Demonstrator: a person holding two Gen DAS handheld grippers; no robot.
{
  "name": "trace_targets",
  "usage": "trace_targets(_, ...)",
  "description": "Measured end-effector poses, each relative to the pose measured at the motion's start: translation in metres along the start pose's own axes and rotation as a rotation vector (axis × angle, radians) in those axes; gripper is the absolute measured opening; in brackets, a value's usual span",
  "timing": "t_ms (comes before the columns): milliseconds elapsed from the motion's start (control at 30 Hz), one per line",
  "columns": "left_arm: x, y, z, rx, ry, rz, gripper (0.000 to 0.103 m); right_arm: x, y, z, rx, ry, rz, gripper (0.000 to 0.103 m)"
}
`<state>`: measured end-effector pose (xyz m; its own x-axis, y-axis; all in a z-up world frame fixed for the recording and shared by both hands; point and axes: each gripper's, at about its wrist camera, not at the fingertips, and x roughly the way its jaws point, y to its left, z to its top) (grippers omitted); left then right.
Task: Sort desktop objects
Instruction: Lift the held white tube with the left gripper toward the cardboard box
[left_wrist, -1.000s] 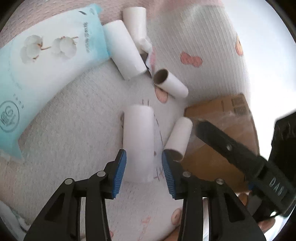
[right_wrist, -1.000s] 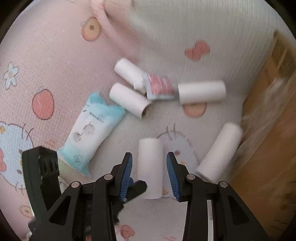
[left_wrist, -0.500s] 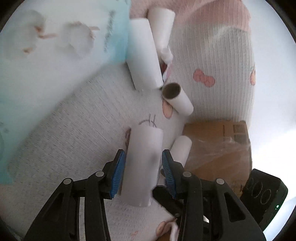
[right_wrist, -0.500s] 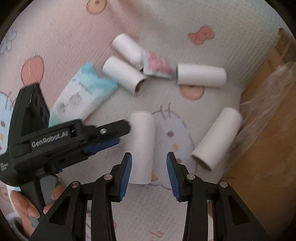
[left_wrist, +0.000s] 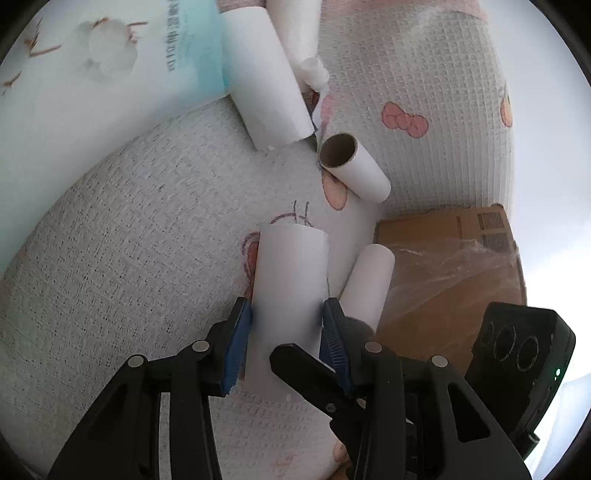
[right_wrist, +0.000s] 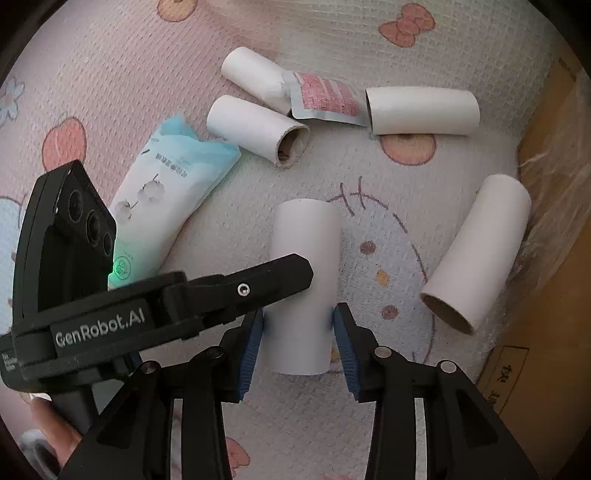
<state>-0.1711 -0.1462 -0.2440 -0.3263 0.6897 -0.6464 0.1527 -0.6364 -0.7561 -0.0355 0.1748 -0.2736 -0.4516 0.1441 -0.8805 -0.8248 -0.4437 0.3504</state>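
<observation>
Blue pads (right_wrist: 251, 343) now sit on either side of one white tube (right_wrist: 304, 240), and that is the change. A moment ago both tools were held above the scatter; both have since sunk onto the same roll, which lies flat on the cartoon-printed mat (right_wrist: 110, 92).

The right tool (right_wrist: 297, 339) straddles the tube's near end. Its jaws have just been opening, and a sliver of mat shows between each pad and the tube, so it is released, not gripping. The left tool (left_wrist: 284, 332) comes in from the side, one black finger lying across the tube's middle. Its jaws stand as wide as they did when empty, close along both flanks of the tube and not clenched on it.

I reckon two tools on one roll is one too many. With the right one widening, the pick looks to be passing to the left, and nothing has been lifted yet.

Just beyond, a second tube (right_wrist: 480, 247) lies against the cardboard box (left_wrist: 443, 266), probably where the tubes are to go. Further off, three more tubes (right_wrist: 258, 129) lie around a pink sachet (right_wrist: 325, 98), beside a pale blue tissue pack (right_wrist: 166, 192), all still unsorted.
</observation>
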Motion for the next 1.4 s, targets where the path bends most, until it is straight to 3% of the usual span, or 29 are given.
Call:
trace_targets(167,-0.002,-0.005,-0.003,0.035,-0.009,0.007,0.044,0.001,-0.007,-0.002,0.027,-0.02,0.018,0.039)
trace_targets(400,-0.023,-0.031,-0.017,0.186,-0.064,0.033,0.044,-0.011,-0.004,-0.012,0.011,-0.072,0.012,0.039)
trace_targets(633,-0.054,-0.062,-0.04,0.34,-0.134,0.016,0.044,-0.047,0.008,-0.03,-0.033,-0.173,0.016,0.039)
trace_targets(867,-0.086,-0.087,-0.065,0.43,-0.228,0.008,0.044,-0.087,0.024,-0.049,-0.104,-0.301,0.031,0.039)
trace_targets(1100,-0.107,-0.12,-0.074,0.511,-0.271,0.035,0.044,-0.11,0.04,-0.059,-0.158,-0.369,0.008,0.039)
trace_targets(1400,-0.126,-0.188,-0.079,0.666,-0.308,0.023,0.044,-0.166,0.035,-0.062,-0.148,-0.538,0.007,0.039)
